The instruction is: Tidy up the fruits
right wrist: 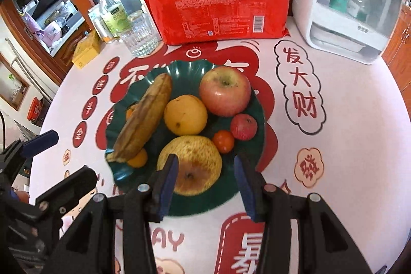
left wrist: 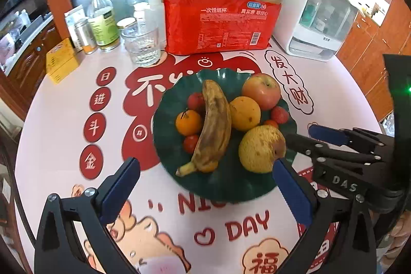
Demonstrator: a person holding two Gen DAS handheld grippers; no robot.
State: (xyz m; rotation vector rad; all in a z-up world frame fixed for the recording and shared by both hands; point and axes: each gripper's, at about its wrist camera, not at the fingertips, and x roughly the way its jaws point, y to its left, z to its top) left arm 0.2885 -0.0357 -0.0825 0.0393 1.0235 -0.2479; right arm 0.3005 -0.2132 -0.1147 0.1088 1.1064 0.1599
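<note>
Two small oranges (right wrist: 137, 158) half-hidden under banana (right wrist: 143, 120).

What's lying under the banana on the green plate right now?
The banana lies across smaller fruit on the green plate: a small orange fruit peeks from beneath its stem end, and a red one touches its side. Anything else beneath it is covered.

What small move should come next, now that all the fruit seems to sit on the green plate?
Probably lift both grippers clear: the left gripper and right gripper are open and empty, and the spotted brown banana and red apple lie on the scalloped green plate.
</note>
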